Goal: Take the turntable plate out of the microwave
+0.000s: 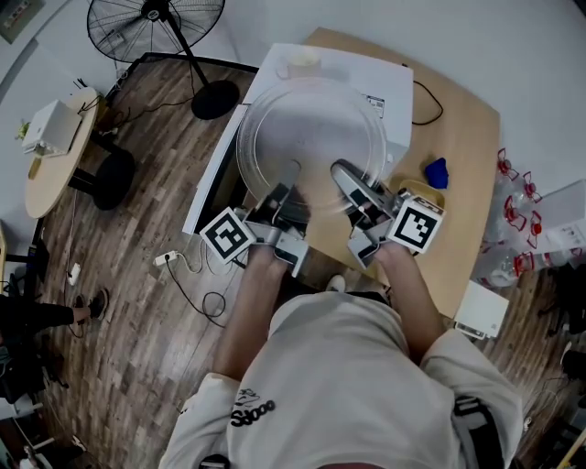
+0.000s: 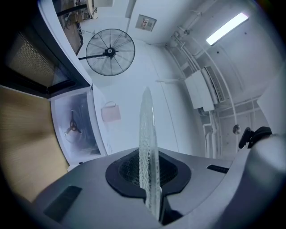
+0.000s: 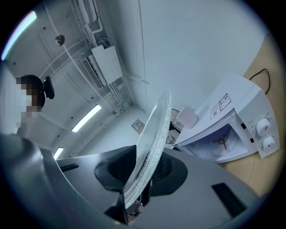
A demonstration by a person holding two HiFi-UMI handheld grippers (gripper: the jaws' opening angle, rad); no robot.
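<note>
The clear glass turntable plate (image 1: 311, 137) hangs in the air above the white microwave (image 1: 389, 92), gripped at its near rim from two sides. My left gripper (image 1: 287, 176) is shut on the rim's left part. In the left gripper view the plate's edge (image 2: 147, 134) stands upright between the jaws of that gripper (image 2: 151, 179). My right gripper (image 1: 344, 176) is shut on the rim's right part. The right gripper view has the plate (image 3: 154, 134) slanting up out of the right gripper (image 3: 142, 181). The microwave cavity (image 3: 223, 143) is open, with only its roller hub inside.
The microwave door (image 1: 212, 174) hangs open to the left. A cup (image 1: 302, 62) sits on the microwave. The wooden table (image 1: 462, 211) carries a blue object (image 1: 437, 172) and a black cable. A standing fan (image 1: 156, 27) and a round side table (image 1: 55, 151) stand on the floor.
</note>
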